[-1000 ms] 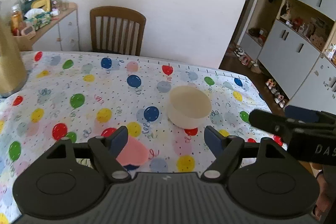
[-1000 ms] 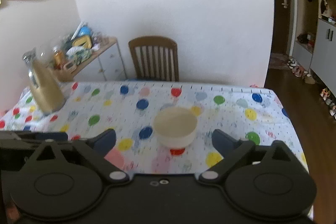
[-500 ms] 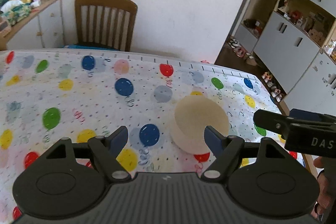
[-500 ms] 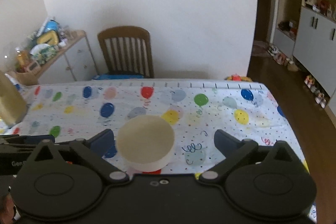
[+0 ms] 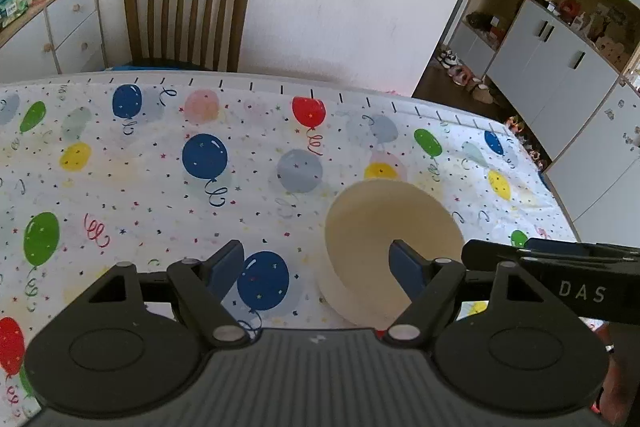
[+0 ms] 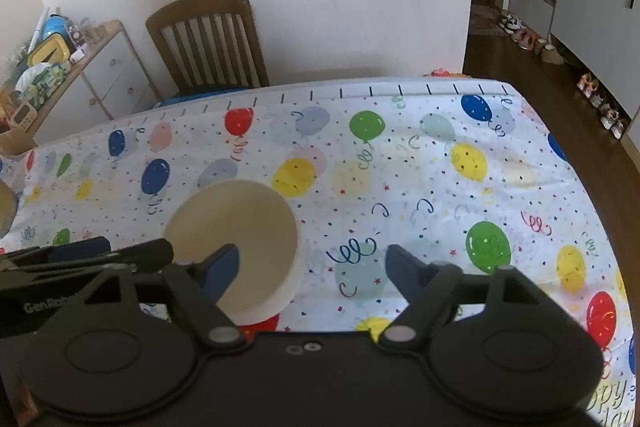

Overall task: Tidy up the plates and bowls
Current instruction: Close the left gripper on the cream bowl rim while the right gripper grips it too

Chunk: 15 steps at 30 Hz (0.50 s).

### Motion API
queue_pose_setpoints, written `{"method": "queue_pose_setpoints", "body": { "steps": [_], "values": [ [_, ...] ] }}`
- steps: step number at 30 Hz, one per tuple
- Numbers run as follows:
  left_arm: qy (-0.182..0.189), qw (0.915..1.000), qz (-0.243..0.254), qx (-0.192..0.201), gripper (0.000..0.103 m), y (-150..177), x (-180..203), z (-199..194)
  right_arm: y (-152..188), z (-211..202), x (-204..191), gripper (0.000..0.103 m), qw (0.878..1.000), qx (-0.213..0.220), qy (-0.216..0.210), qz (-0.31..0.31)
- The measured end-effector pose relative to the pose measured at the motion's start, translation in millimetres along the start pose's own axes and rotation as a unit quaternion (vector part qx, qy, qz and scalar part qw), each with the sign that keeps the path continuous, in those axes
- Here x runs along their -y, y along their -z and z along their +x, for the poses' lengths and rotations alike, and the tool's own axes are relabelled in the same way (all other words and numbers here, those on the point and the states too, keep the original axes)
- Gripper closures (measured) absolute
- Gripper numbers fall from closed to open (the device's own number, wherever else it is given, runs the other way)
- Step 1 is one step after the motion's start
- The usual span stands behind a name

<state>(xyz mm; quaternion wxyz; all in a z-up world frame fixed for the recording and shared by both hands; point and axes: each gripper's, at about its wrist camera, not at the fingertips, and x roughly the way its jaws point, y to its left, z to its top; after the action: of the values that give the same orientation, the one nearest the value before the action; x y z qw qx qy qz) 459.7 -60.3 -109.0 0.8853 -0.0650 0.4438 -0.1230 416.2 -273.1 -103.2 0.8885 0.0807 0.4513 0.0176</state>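
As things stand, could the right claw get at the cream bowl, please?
Probably yes: the right claw, closing with nothing gripped, has one finger over the cream bowl; only the left claw crowds its far side.

Left gripper (image 5: 316, 269): black body, ribbed centre panel, blue pads, silver pivot screws.
Right gripper (image 6: 312, 267): black, round side discs, blue pads; white "DAS" lettering on its side.

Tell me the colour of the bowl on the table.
The bowl is plain cream, with no pattern. It shows best in the right wrist view, where its open top is least covered.
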Motion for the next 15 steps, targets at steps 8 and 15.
{"method": "queue_pose_setpoints", "body": {
  "steps": [8,15],
  "values": [
    [-0.002,1.0,0.002,-0.008,0.043,-2,-1,17,-5,16,-3,0.056,1.0,-0.019,-0.013,0.004],
    [0.013,0.9996,-0.017,-0.019,0.071,-2,-3,26,-5,25,-10,0.074,0.999,-0.034,-0.029,-0.002]
  ]
}}
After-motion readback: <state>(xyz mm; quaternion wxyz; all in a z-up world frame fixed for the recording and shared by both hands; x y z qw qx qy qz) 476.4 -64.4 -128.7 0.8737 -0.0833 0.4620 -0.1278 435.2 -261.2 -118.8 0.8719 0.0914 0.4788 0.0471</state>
